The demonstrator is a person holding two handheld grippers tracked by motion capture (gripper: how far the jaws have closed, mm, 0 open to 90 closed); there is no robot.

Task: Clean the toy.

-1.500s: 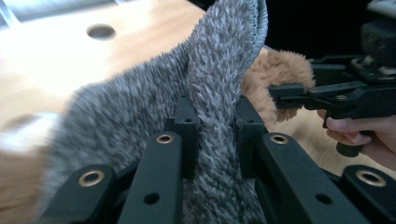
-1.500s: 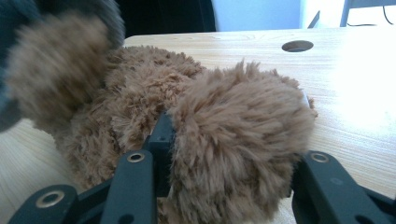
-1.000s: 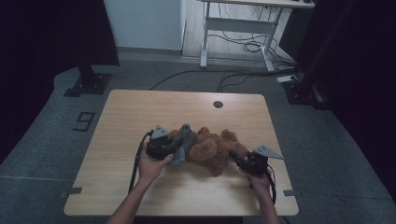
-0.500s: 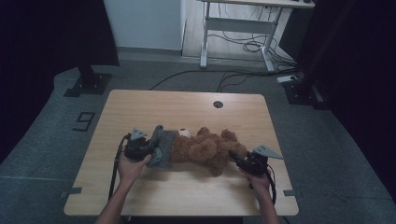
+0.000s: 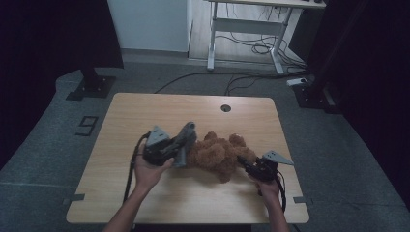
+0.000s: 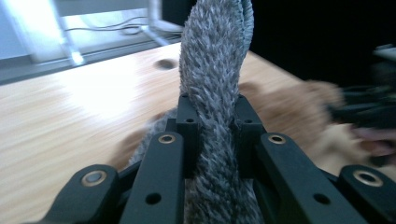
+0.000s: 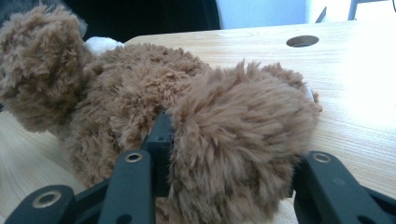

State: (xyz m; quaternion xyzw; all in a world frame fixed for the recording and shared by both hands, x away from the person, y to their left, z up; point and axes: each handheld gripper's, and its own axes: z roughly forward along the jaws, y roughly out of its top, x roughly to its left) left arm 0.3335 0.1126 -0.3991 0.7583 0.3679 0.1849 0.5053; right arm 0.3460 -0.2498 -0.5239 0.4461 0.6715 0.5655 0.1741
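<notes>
Left gripper (image 5: 180, 149) has swung the pinched grey cloth (image 6: 215, 70) back; right gripper (image 5: 246, 166) clamps teddy bear (image 5: 217, 155).

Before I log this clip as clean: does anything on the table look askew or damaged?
Nothing looks damaged. The brown teddy bear lies on its side on the table. The left gripper pinches a grey fuzzy cloth; the right gripper clamps one plush limb.
</notes>
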